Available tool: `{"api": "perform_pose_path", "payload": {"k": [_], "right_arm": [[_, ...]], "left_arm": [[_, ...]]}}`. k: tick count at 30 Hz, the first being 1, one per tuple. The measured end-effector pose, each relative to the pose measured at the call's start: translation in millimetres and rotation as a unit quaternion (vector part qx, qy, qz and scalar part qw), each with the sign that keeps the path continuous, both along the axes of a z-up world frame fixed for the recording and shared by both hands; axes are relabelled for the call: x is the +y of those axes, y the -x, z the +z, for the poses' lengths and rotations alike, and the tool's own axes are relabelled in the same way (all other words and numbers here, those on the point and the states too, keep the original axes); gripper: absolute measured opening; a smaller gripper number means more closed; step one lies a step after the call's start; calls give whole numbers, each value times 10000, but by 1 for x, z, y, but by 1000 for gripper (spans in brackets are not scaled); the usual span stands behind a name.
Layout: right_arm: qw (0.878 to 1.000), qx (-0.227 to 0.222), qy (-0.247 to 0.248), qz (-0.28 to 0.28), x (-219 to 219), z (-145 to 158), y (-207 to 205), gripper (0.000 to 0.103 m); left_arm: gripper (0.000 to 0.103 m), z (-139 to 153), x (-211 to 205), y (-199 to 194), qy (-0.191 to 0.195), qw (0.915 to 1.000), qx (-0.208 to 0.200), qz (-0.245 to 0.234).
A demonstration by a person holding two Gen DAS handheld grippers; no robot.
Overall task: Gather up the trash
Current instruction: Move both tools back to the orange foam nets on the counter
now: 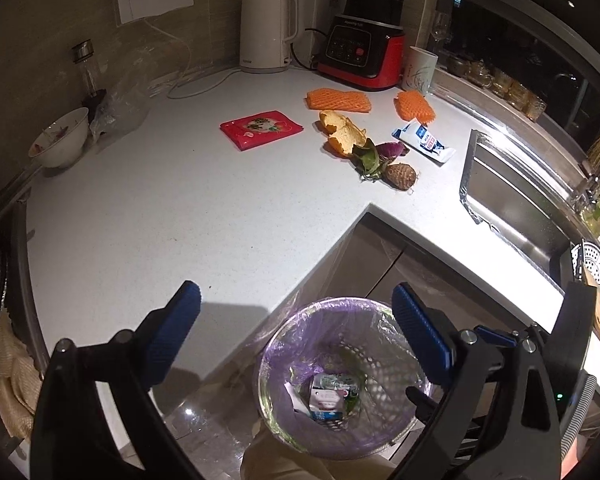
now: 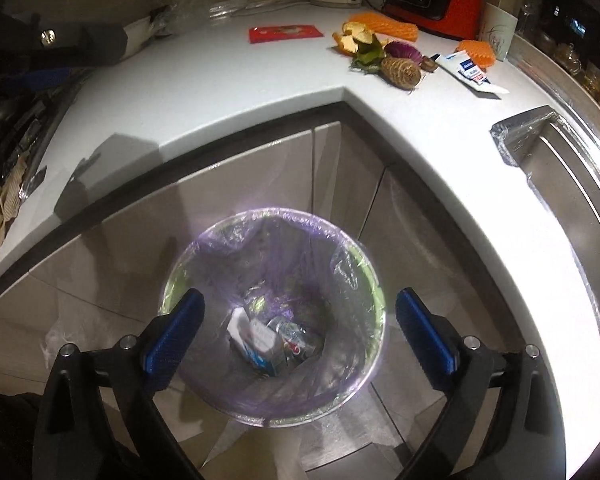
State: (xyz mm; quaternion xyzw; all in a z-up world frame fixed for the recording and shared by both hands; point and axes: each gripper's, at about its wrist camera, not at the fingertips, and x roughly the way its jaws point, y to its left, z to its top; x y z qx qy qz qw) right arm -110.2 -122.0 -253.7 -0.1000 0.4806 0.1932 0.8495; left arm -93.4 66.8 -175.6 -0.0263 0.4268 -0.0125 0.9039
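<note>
From the left wrist, the left gripper (image 1: pixel 296 312) stands wide open and holds nothing. It hangs over the desk (image 1: pixel 160 208) edge, above the bin (image 1: pixel 340 376), which stands on the floor with a purple bag in it. A small carton (image 1: pixel 328 398) lies at the bottom of the bin. Behind the bin, on the desk, lie a red packet (image 1: pixel 260 128), orange peel (image 1: pixel 342 130), a tube (image 1: pixel 422 140) and two orange foam nets (image 1: pixel 338 100).

From the right wrist, the right gripper (image 2: pixel 300 312) is also wide open and empty, directly above the bin (image 2: pixel 274 316). Cartons (image 2: pixel 260 340) and wrappers lie inside the bin. The peel (image 2: pixel 354 42) and tube (image 2: pixel 470 70) are on the desk (image 2: pixel 220 80), well behind the bin.
</note>
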Motion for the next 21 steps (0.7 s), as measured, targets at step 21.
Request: {"api": "perform_pose_path", "payload": {"k": [21], "right_arm": [[9905,-973,-260,-932,-8,74,-94,101]], "left_arm": [[95,9,38,-162,113,9994,-277,161]]}}
